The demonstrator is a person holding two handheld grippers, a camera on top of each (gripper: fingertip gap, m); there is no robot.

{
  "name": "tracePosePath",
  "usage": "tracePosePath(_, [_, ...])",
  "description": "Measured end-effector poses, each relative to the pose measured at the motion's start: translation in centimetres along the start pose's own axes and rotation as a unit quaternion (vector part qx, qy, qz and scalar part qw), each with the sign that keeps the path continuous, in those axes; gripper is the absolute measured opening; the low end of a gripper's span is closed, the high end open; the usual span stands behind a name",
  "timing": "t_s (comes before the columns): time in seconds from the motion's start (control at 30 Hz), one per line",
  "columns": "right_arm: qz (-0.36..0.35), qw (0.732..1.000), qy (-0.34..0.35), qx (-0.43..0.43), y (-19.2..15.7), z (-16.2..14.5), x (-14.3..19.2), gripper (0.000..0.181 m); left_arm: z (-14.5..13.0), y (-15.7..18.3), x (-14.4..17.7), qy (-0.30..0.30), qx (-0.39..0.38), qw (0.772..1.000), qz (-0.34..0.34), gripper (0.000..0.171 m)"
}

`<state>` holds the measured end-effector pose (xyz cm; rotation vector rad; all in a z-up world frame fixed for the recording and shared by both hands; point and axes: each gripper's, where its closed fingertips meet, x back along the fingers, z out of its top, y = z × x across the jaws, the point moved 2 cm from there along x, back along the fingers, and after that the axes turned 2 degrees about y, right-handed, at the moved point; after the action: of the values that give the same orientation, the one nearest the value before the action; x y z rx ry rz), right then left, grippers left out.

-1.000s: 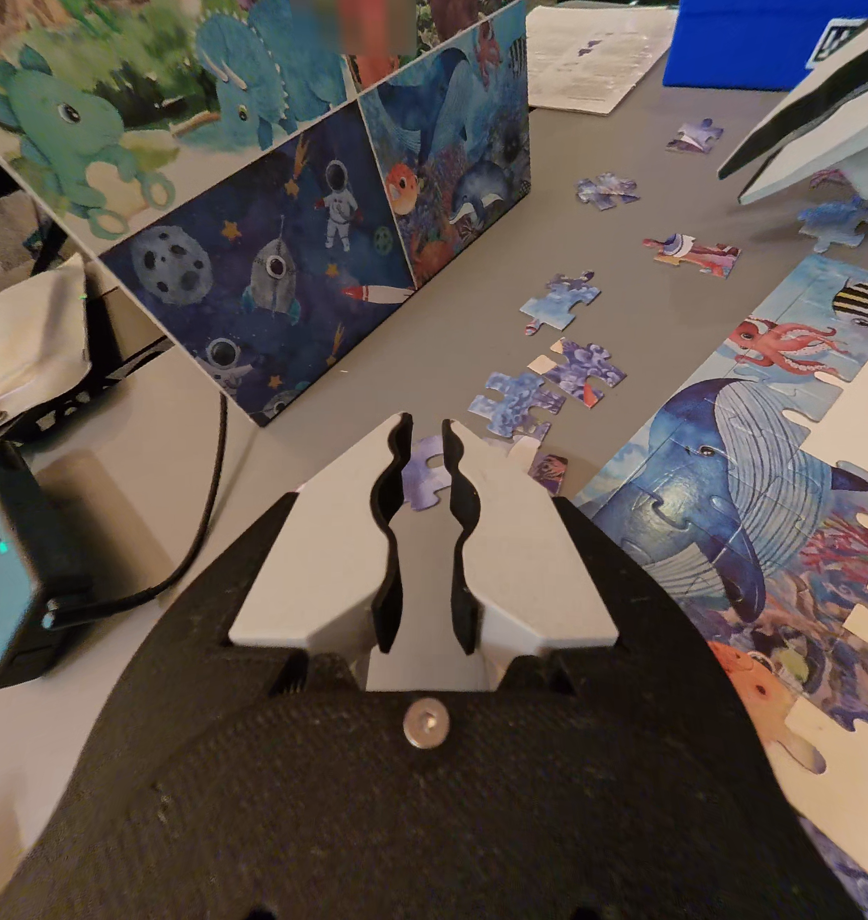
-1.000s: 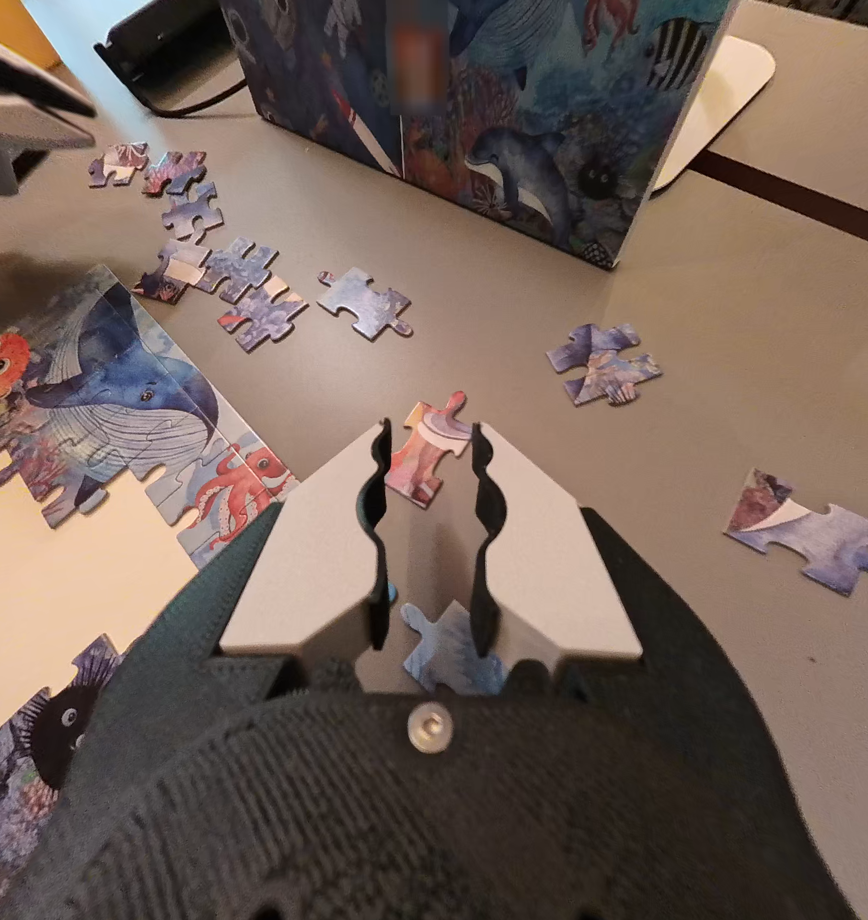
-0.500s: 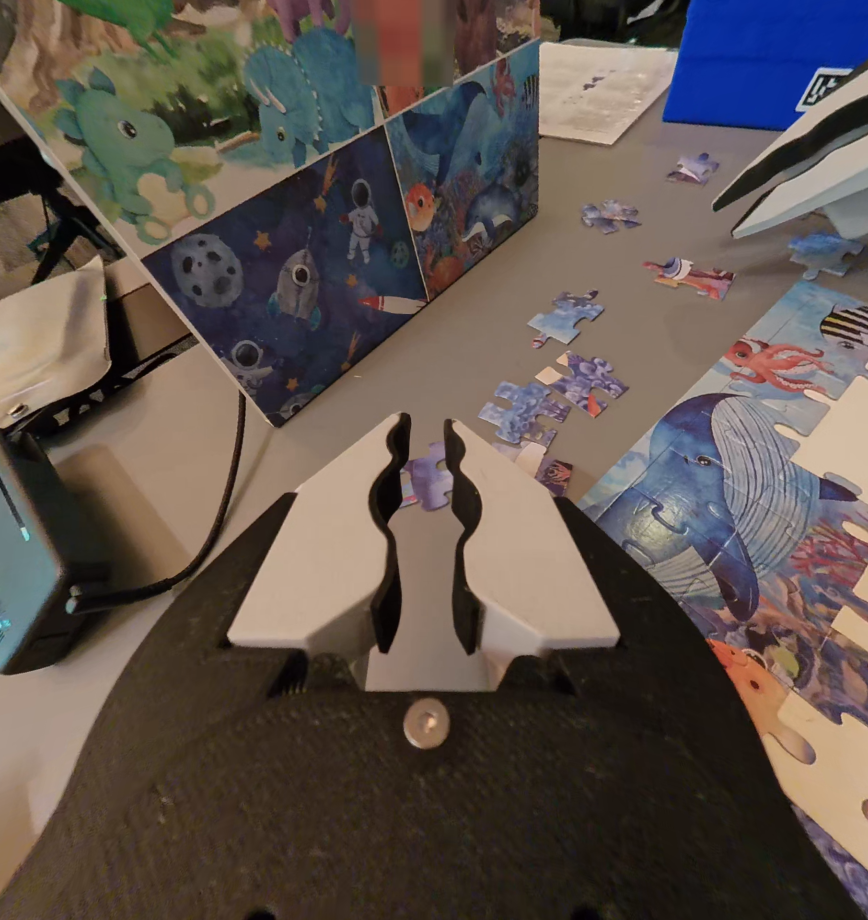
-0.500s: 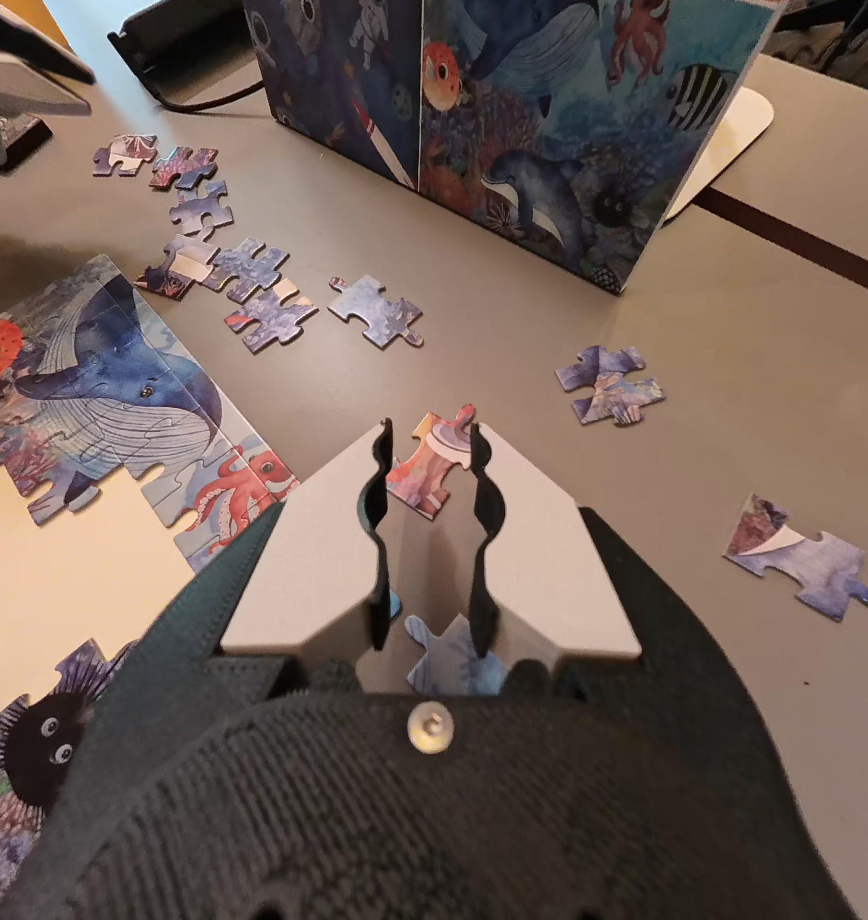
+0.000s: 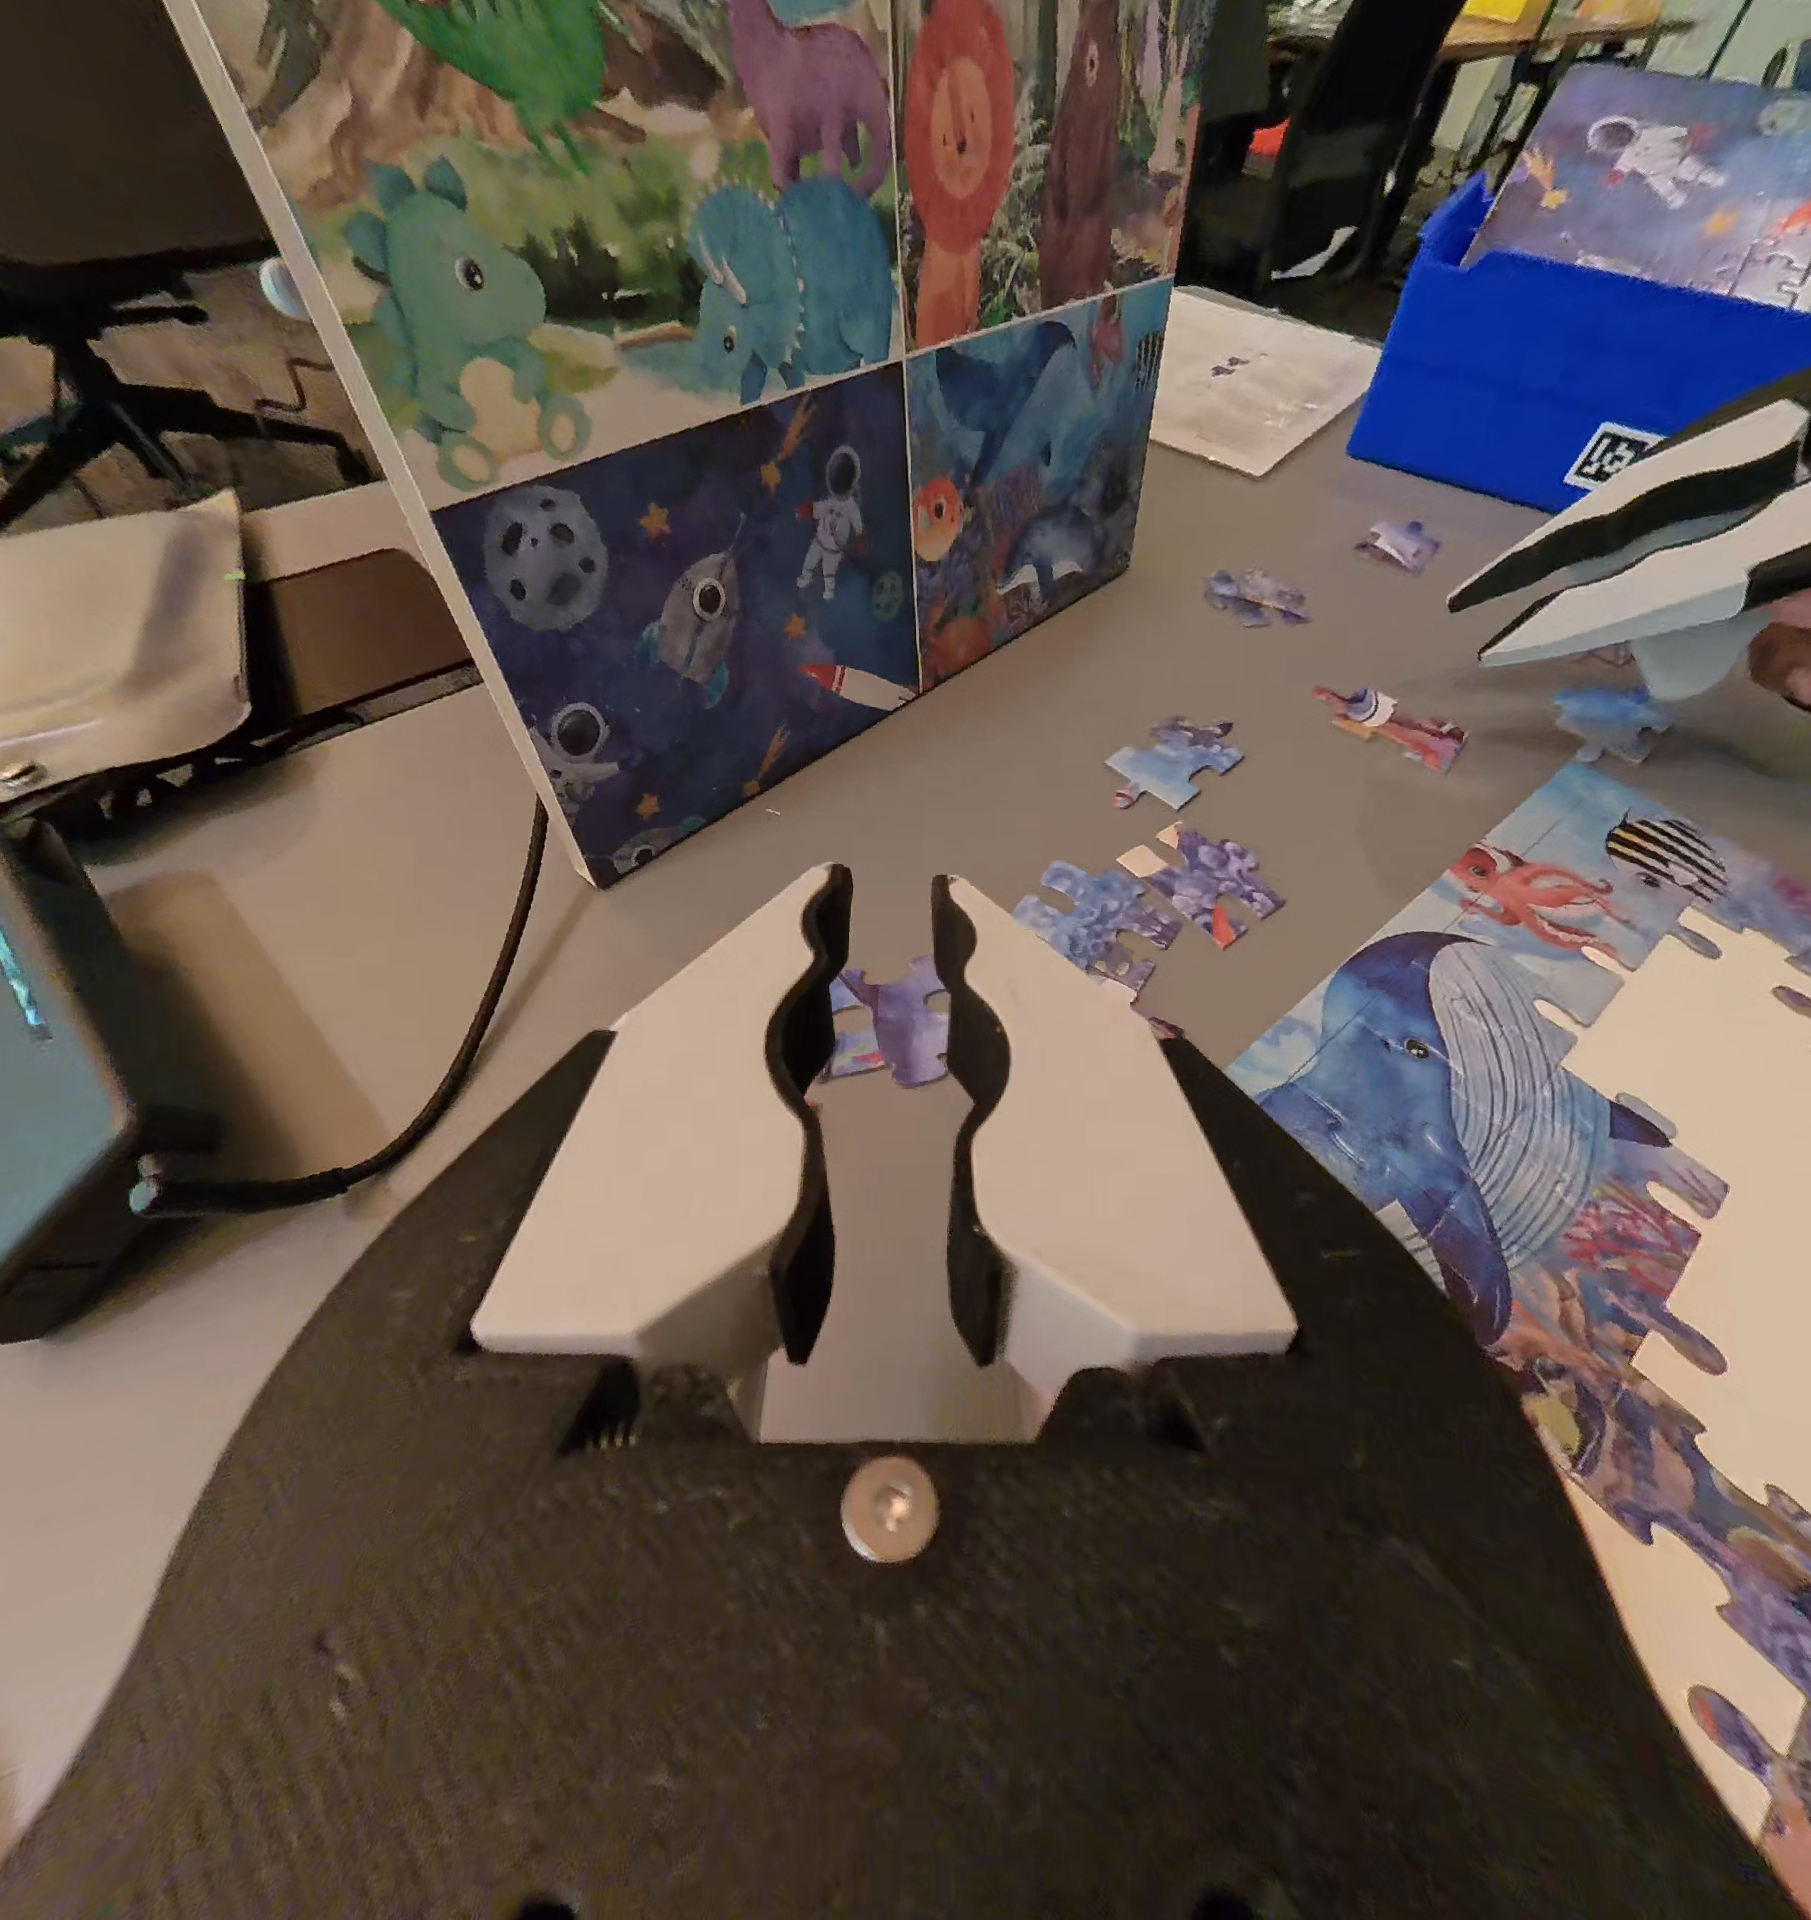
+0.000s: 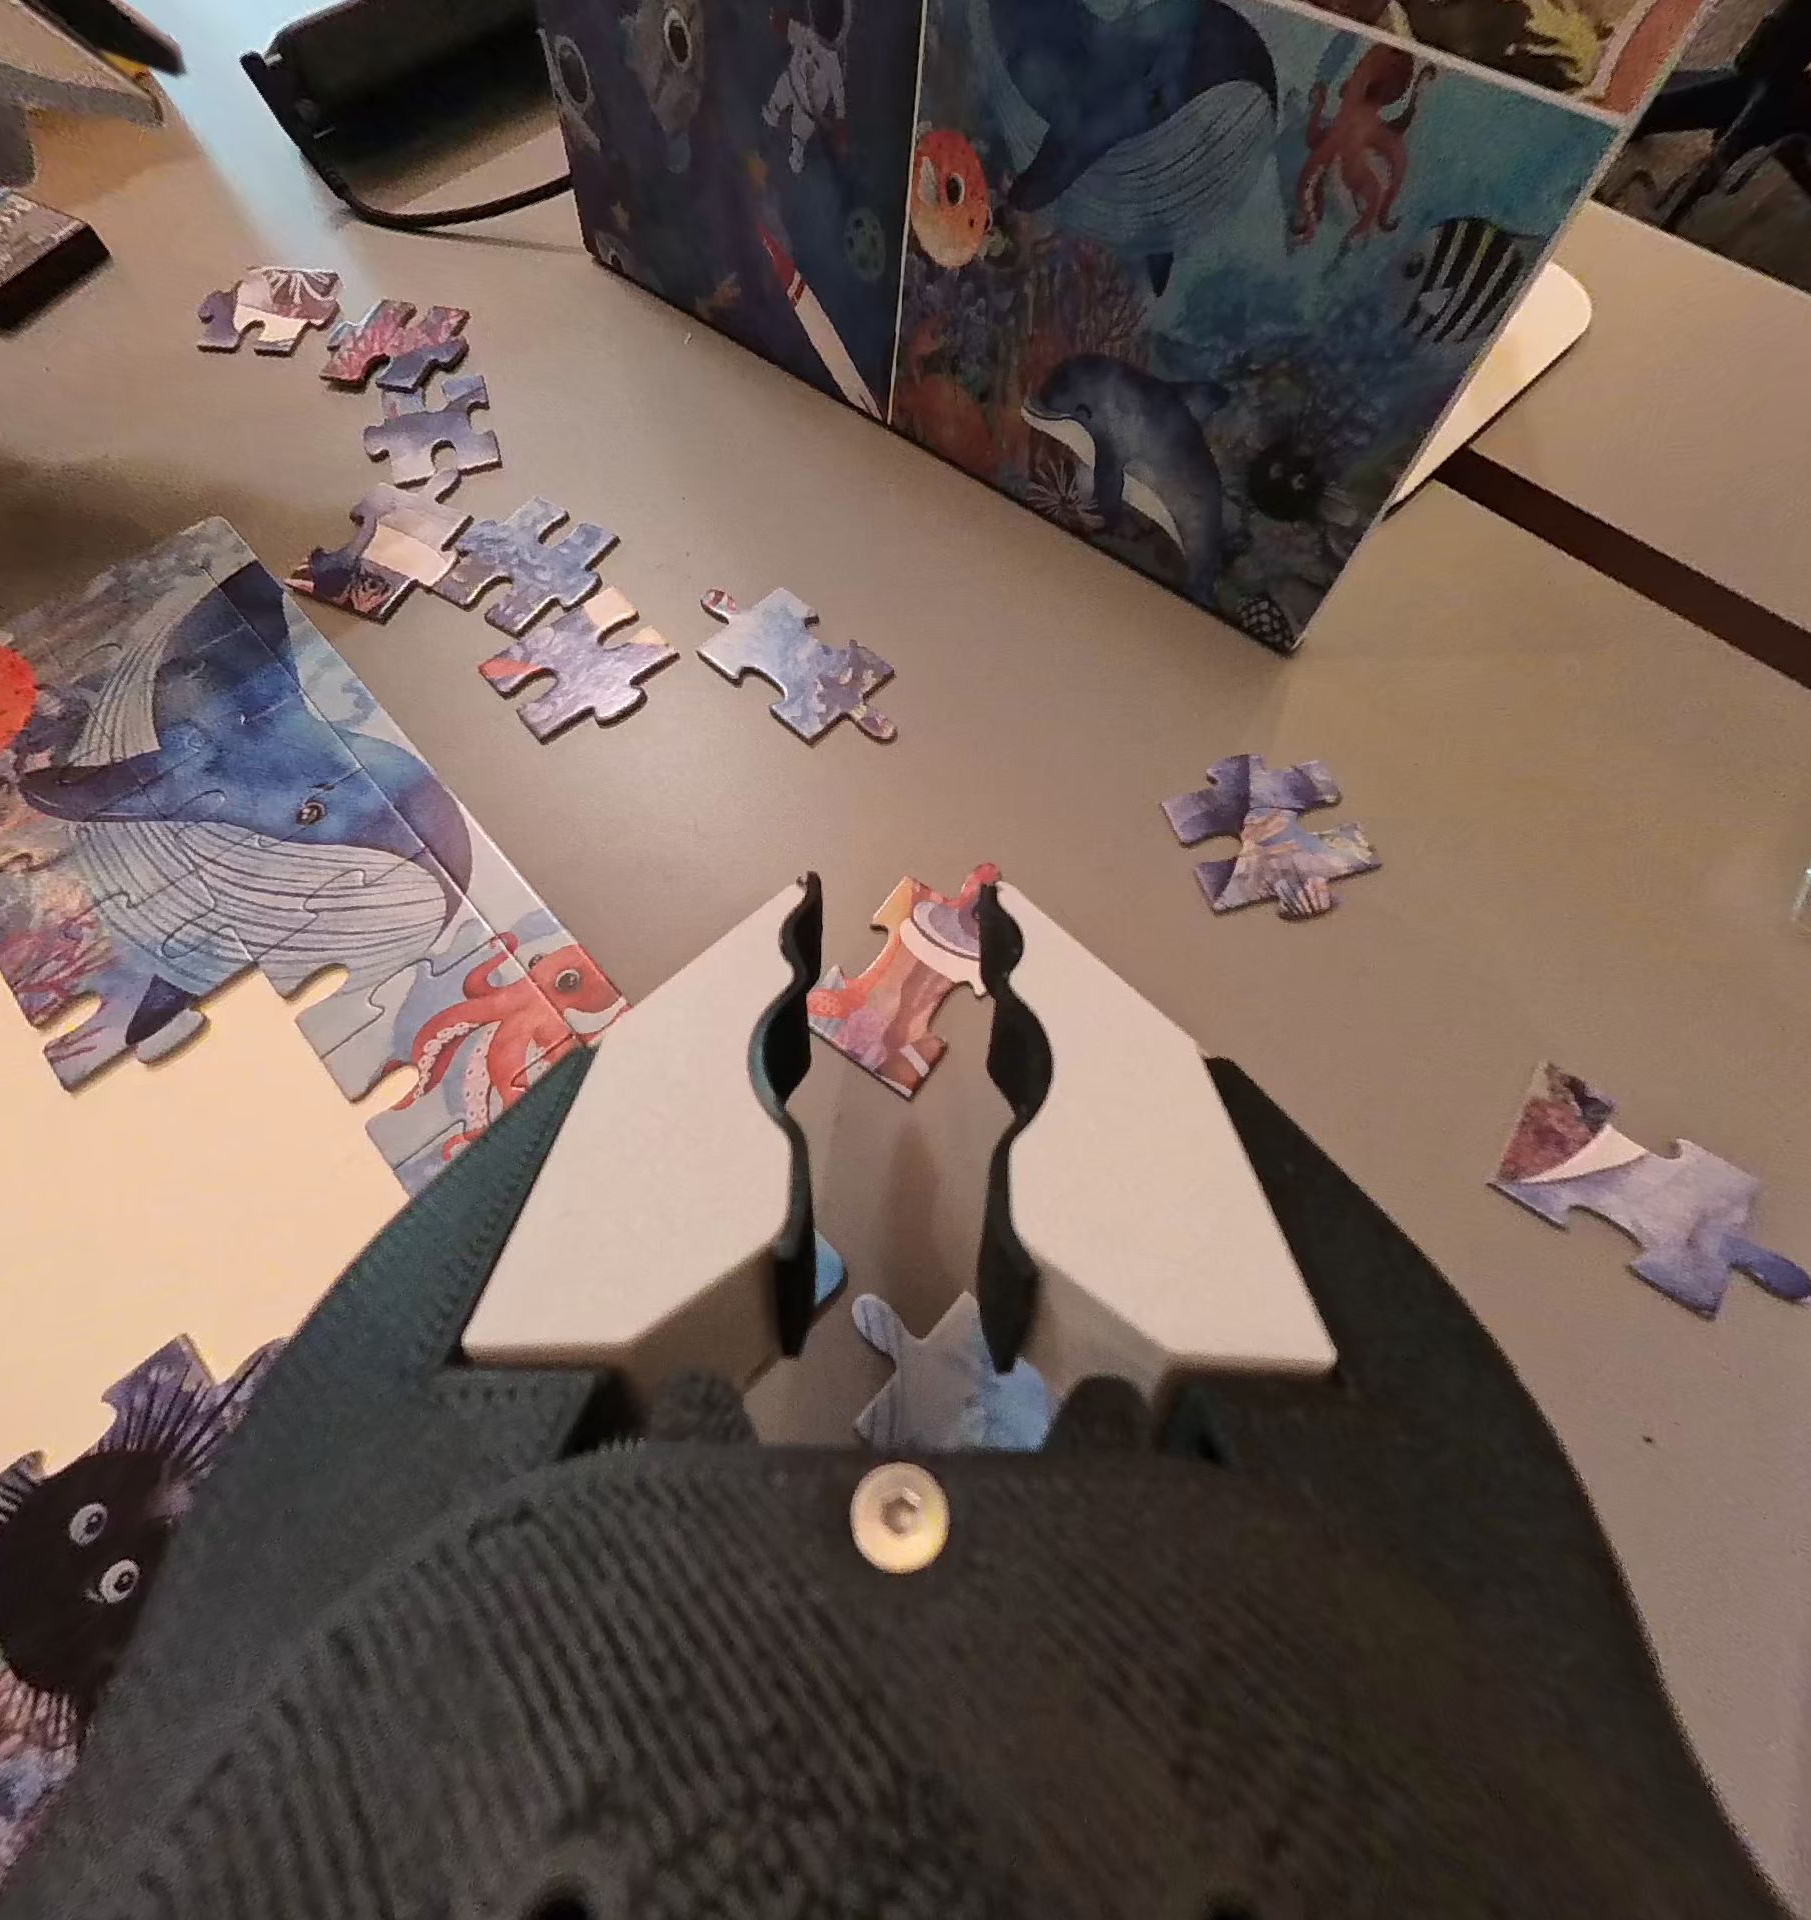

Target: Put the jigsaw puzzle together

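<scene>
The partly built sea puzzle, with a whale and an octopus, lies on the grey table in the left wrist view [image 5: 1452, 1091] and the right wrist view [image 6: 205, 779]. My left gripper [image 5: 893, 883] is open and empty above a purple loose piece [image 5: 890, 1023] that lies on the table between its fingers. My right gripper [image 6: 898, 888] is open and empty above an orange and pink piece [image 6: 901, 987]. A light blue piece [image 6: 942, 1382] lies under its base. Several loose pieces [image 6: 568, 623] lie between the puzzle and the box. The right gripper also shows at the far right of the left wrist view [image 5: 1607, 561].
The picture box [image 5: 776, 468] stands upright behind the loose pieces, also in the right wrist view [image 6: 1192, 260]. A black device with a cable [image 5: 7, 1091] sits at the left. A blue bin [image 5: 1607, 353] and a paper sheet [image 5: 1254, 384] are at the back right. Tip to tip, the grippers are about 25 centimetres apart.
Both wrist views have tilted up and drawn back a little, so more of the box shows. Both grippers stay open and empty. No piece has moved.
</scene>
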<state>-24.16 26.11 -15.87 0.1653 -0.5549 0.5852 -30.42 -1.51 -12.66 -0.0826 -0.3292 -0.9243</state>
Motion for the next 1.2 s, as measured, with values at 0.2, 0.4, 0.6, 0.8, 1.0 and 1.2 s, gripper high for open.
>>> tracePosePath(0.2, [-0.008, 1.0, 0.0, 0.013, -0.1, 0.1, 0.0, 0.028, -0.7, 0.8, -0.7, -0.02, -0.014, 1.0, -0.011, 0.015])
tracePosePath(0.4, [-0.003, 1.0, 0.013, 0.016, -0.4, 0.7, 0.3, 0.029, -1.3, 2.1, -1.5, -0.032, -0.017, 0.999, -0.038, 0.02])
tracePosePath(0.6, [0.111, 0.989, 0.065, 0.073, -5.3, 1.9, 0.1, 0.044, -0.2, 1.8, -0.9, 0.017, 0.077, 0.994, -0.078, 0.023])
tracePosePath(0.8, [0.14, 0.986, 0.034, 0.085, -7.5, 1.6, -3.0, 0.054, 0.2, 2.1, -0.7, 0.027, 0.082, 0.992, -0.092, 0.025])
tracePosePath(1.0, [0.14, 0.986, -0.041, 0.085, -8.5, 1.5, -7.4, 0.053, -0.4, 2.5, -0.9, 0.008, 0.06, 0.994, -0.091, 0.025])
tracePosePath(1.2, [0.119, 0.987, -0.072, 0.083, -8.7, 0.9, -9.3, 0.055, -0.1, 3.0, -0.8, 0.014, 0.065, 0.992, -0.102, 0.025])
